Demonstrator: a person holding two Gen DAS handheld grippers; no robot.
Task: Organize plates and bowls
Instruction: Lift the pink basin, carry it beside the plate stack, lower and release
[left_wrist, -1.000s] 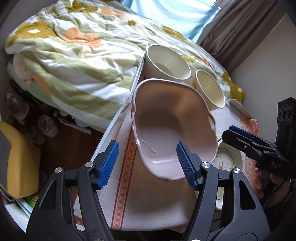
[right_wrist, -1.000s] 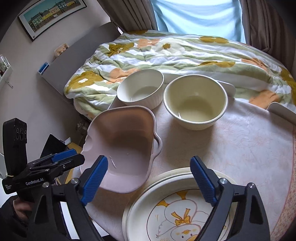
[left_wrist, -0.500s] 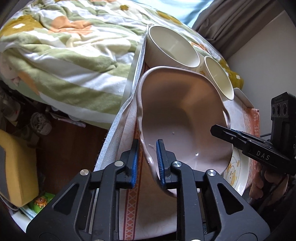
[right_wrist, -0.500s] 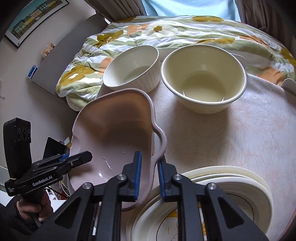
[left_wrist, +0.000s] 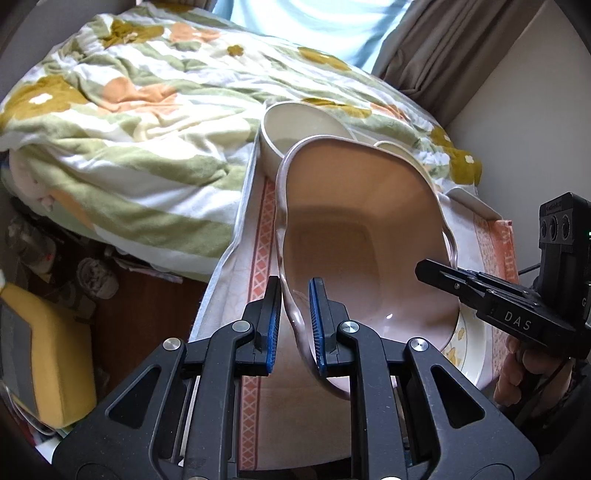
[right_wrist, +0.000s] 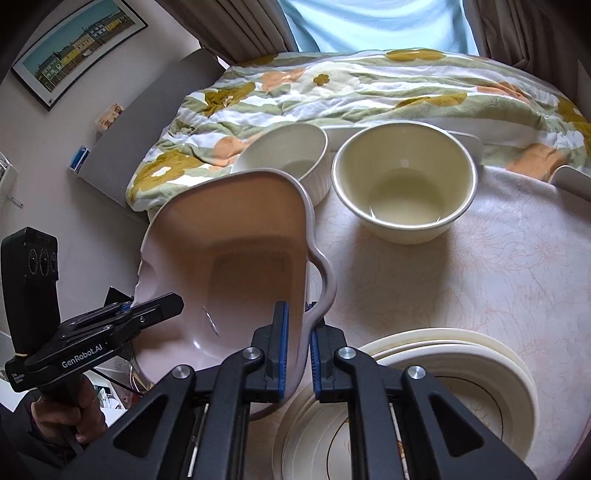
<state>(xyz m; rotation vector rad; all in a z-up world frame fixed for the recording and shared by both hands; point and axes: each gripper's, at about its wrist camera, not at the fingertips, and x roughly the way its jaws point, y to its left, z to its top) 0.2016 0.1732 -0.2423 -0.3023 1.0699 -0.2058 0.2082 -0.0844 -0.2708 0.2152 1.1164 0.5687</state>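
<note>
Left wrist view — pink dish (left_wrist: 365, 236) rim pinched between left tongs (left_wrist: 293, 325).

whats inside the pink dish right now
Nothing visible inside the pink dish: its floor is bare apart from a small mark. The right gripper and left gripper cover small parts of its rim.

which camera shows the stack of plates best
The right wrist view: the stack of plates lies open at lower right, with several cream rims and part of the printed middle showing. In the left wrist view only a sliver of the stack of plates peeks out under the pink dish, behind the right hand-held gripper.
</note>
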